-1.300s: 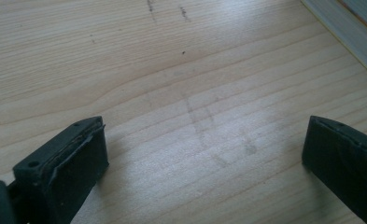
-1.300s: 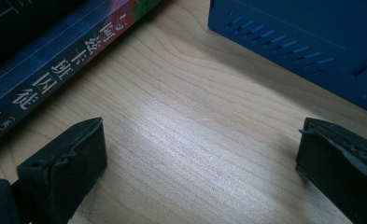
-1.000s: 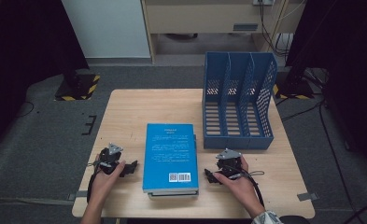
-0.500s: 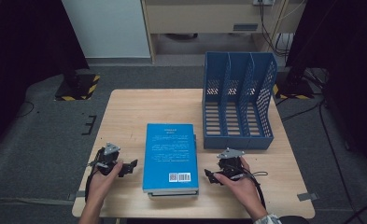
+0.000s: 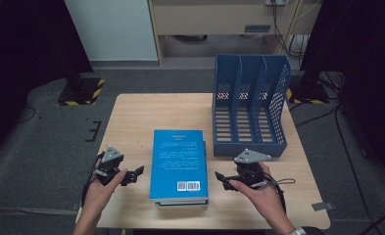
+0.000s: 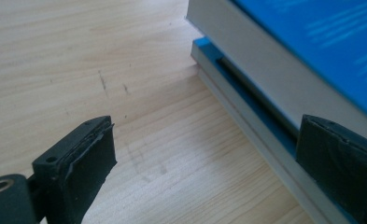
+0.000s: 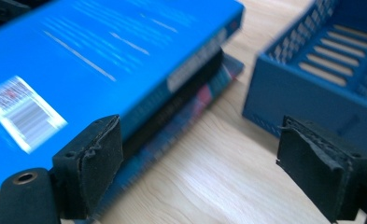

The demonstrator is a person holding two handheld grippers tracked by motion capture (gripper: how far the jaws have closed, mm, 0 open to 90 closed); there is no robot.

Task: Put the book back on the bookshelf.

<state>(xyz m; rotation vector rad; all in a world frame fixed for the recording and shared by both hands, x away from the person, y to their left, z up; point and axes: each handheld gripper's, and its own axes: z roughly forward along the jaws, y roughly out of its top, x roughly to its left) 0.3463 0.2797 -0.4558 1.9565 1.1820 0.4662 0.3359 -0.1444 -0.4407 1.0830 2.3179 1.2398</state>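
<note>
Rising since before: both tongs, left [image 5: 137, 172], right [image 5: 221, 178], flanking book stack [image 5: 179, 164].

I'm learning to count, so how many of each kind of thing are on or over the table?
Books: 3, stacked, as far as I can tell
File rack: 1
Grippers: 2, left gripper and right gripper, whose jaws have just been closing, nothing between them
Total: 6

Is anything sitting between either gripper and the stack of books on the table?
Nothing visible does. The left gripper and right gripper flank the stack of books, jaws apart, with bare table between each gripper and the stack.
</note>
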